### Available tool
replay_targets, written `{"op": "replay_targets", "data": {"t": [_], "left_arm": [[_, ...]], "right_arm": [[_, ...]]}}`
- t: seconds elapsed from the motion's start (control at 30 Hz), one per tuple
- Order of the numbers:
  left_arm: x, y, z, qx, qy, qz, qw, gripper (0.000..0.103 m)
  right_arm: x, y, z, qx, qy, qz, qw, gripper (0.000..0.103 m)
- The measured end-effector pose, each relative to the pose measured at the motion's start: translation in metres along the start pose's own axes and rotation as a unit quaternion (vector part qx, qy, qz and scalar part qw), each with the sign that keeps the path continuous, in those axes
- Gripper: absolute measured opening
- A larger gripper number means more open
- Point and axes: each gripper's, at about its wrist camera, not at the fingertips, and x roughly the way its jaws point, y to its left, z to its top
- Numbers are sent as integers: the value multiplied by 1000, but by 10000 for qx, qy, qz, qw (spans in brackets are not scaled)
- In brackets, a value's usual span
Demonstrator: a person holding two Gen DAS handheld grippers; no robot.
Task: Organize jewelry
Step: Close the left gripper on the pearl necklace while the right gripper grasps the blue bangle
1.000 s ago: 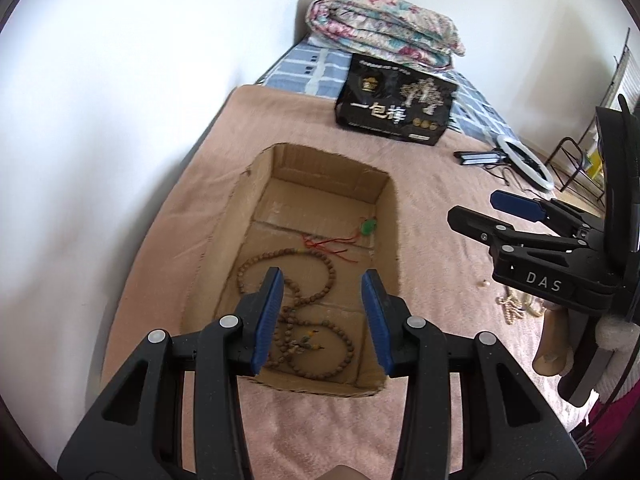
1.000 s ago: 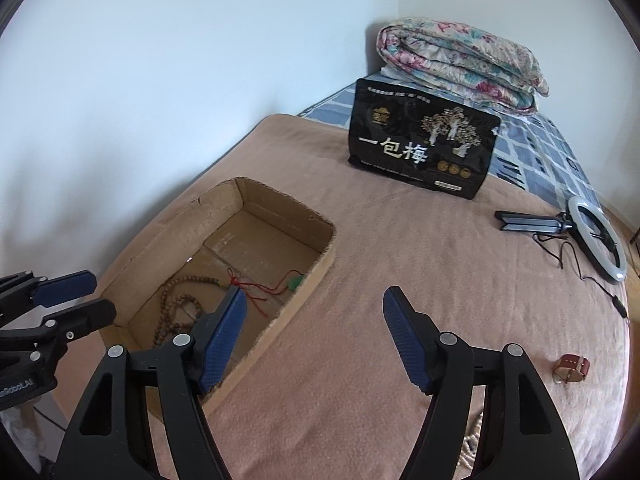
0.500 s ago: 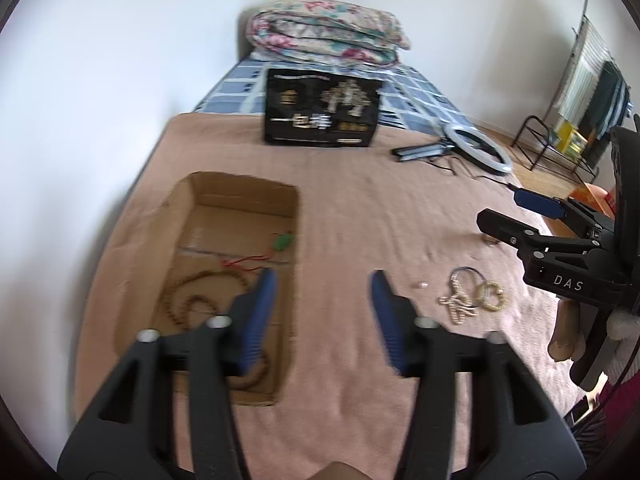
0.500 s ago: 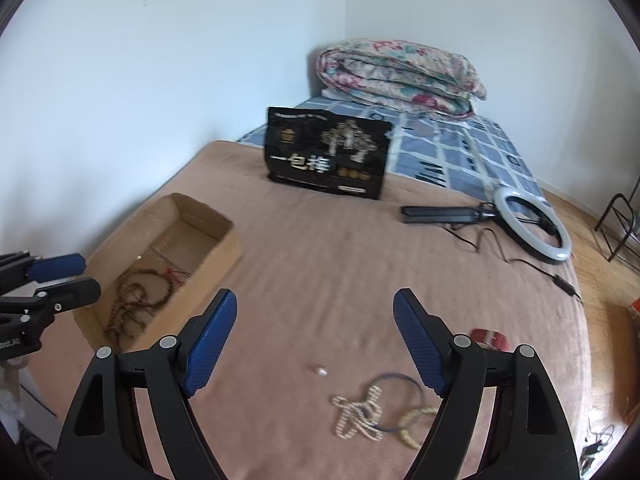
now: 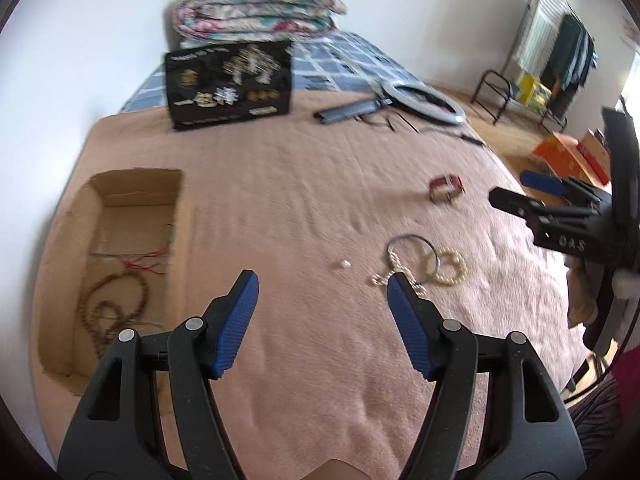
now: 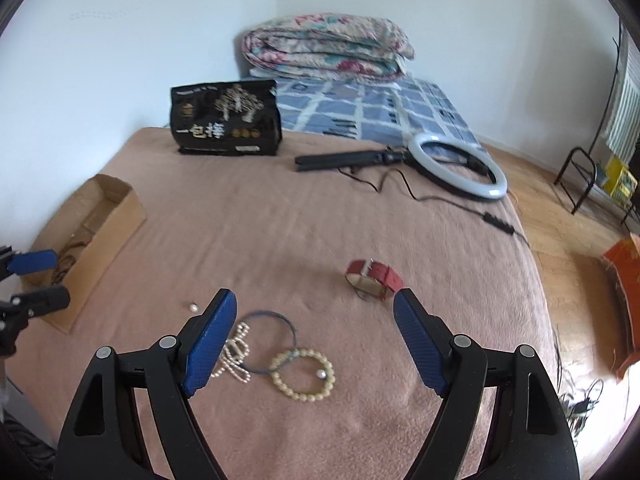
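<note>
Two pearl strands [image 6: 236,354] tangle with a thin blue hoop [image 6: 272,340].

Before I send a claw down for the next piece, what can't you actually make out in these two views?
- Cardboard box contents: right wrist view, near wall hides most; left wrist view, motion blur smears the brown beads.
- Pearl strand: partly behind the right claw finger.
- Thin blue ring: too fine to tell bangle from cord.
- Watch face: turned away.
- Left claw: open, holding nothing.
</note>
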Motion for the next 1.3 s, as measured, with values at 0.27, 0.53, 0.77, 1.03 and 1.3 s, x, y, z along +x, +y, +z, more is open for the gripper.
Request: {"op": "replay_targets", "data": {"t": [0.27,0.53,0.77,1.03,1.3], "left_arm": [[37,-30,-8,260,333,-312,9986,68],[78,-60,-15,469,755,-645,9940,51],[107,-74,-16,556,948,-686,9916,48],[132,-80,-15,602,1114,-654,9898,44],[153,-79,-20,742,1290,-518,9875,44]], "right_arm": [[37,-15,-17,98,606,339,9975,81],[73,-15,-26,325,1163,691,9903,77],[97,-14,-26,606,1547,886,9821,53],[113,-13,-25,723,1764,1003,9765,33],[128,-12,-24,660,1834,927,9764,31]]}}
